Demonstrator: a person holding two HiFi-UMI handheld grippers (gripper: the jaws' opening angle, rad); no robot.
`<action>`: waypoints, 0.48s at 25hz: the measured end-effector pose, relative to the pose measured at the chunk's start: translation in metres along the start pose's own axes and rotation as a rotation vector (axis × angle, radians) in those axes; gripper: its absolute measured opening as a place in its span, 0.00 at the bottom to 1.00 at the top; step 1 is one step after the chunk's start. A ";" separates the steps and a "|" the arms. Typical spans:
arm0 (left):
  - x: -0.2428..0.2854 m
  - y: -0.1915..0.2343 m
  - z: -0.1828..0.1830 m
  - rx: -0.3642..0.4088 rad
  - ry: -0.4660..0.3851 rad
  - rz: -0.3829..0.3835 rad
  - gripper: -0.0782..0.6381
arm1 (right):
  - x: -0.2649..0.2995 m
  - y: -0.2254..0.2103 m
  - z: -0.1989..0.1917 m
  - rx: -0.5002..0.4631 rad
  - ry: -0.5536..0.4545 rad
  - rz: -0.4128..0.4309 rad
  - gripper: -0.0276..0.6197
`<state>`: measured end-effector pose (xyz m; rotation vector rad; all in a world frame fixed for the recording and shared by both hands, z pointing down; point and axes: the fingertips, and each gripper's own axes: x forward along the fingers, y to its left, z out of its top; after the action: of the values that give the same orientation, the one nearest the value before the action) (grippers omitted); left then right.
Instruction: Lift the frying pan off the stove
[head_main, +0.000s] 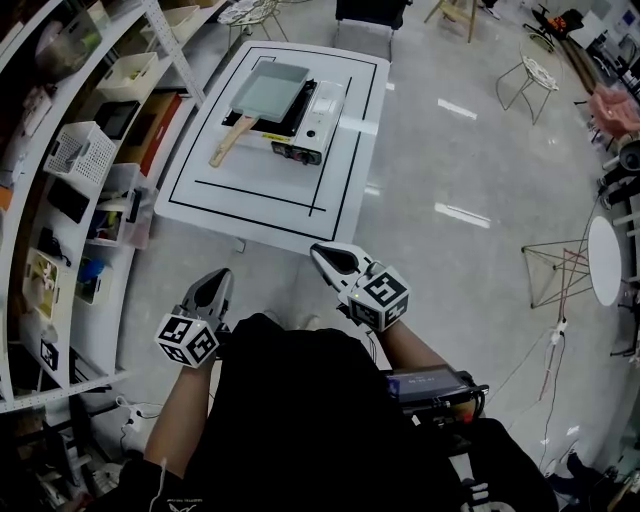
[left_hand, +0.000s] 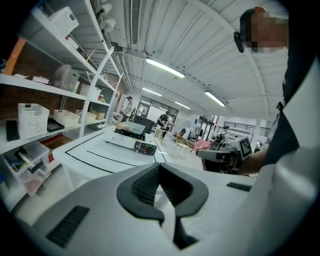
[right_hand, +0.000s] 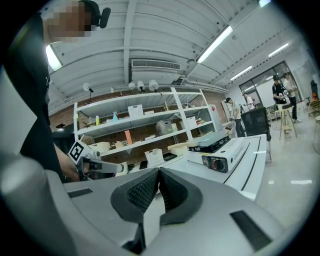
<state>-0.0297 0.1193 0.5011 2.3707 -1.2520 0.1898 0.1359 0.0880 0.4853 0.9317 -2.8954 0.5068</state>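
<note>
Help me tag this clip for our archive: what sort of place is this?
Probably a lab or workshop hall, not a home kitchen: a portable stove with a frying pan sits on a white table marked with black lines, open shelving lines one side, and strip lights run along the ceiling.

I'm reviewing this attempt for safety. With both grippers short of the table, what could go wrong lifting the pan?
The left gripper and right gripper are both shut; reaching in like that could knock the wooden handle instead of gripping it. Held only by that handle, the frying pan may tip. Dragging it could shift the stove.
</note>
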 end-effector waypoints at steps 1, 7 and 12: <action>-0.002 0.001 0.000 -0.005 -0.002 0.005 0.12 | 0.002 0.001 0.000 0.003 0.000 0.004 0.08; -0.003 0.013 -0.004 -0.043 -0.005 0.020 0.12 | 0.009 -0.004 -0.003 0.030 0.009 -0.003 0.08; 0.008 0.032 -0.001 -0.060 -0.007 -0.006 0.12 | 0.025 -0.014 -0.004 0.041 0.017 -0.040 0.08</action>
<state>-0.0510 0.0983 0.5154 2.3252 -1.2364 0.1403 0.1232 0.0648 0.4974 0.9840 -2.8548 0.5703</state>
